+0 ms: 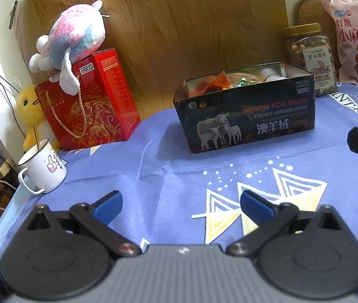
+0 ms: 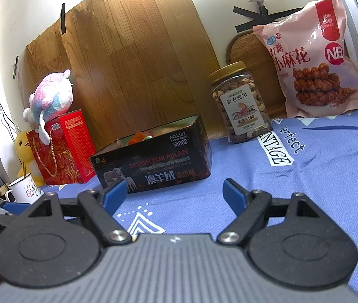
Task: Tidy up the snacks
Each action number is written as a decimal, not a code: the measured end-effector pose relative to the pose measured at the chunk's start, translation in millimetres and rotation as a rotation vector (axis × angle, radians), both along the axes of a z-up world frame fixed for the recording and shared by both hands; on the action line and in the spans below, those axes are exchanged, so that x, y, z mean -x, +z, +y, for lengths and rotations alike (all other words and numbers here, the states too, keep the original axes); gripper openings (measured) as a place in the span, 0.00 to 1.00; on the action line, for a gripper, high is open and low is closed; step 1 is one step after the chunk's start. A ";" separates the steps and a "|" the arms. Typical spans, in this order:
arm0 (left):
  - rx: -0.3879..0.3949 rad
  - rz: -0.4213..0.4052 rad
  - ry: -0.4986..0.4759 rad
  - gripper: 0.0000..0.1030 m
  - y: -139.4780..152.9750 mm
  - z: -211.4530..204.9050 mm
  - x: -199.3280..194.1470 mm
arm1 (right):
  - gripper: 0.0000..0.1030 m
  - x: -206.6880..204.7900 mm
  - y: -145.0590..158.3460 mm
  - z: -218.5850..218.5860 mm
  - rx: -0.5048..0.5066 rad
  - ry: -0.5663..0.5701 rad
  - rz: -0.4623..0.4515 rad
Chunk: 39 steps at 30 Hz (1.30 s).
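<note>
A black open tin box point(image 1: 247, 123) with sheep pictures stands on the blue cloth and holds several wrapped snacks point(image 1: 219, 82); it also shows in the right wrist view point(image 2: 153, 166). A clear nut jar point(image 2: 240, 103) with a gold lid and a pink snack bag point(image 2: 315, 60) stand behind it to the right; both show in the left wrist view, the jar point(image 1: 310, 55) and the bag point(image 1: 355, 43). My left gripper point(image 1: 181, 203) is open and empty, in front of the box. My right gripper point(image 2: 175, 193) is open and empty, in front of the box's right corner.
A red gift box point(image 1: 90, 106) with a pastel plush toy point(image 1: 73, 38) on top stands at the left, beside a yellow plush duck point(image 1: 30, 111) and a white enamel mug point(image 1: 44, 166). A wooden board point(image 2: 133, 58) leans on the wall behind. The table's left edge drops off to cables.
</note>
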State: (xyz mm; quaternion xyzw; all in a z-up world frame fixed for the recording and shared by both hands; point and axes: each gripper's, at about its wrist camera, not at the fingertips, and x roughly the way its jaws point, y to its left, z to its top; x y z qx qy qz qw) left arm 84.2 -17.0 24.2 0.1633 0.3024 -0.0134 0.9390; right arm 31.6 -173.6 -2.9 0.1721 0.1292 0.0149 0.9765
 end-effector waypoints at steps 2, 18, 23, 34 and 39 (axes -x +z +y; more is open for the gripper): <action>0.007 0.004 -0.004 1.00 0.1 0.0 0.2 | 0.83 0.3 -0.2 -0.1 0.000 0.000 0.000; 0.045 0.022 -0.029 1.00 1.1 0.1 1.1 | 0.83 -0.1 0.0 0.8 -0.001 -0.001 -0.002; 0.042 0.017 -0.032 1.00 1.6 -1.5 1.8 | 0.83 0.0 -0.4 0.7 -0.001 -0.001 -0.002; 0.027 0.003 -0.021 1.00 3.3 -1.2 1.7 | 0.83 -0.3 0.5 1.1 -0.001 0.001 -0.002; 0.017 -0.002 -0.021 1.00 2.7 -2.5 2.0 | 0.83 -0.4 0.5 1.2 0.000 0.002 -0.002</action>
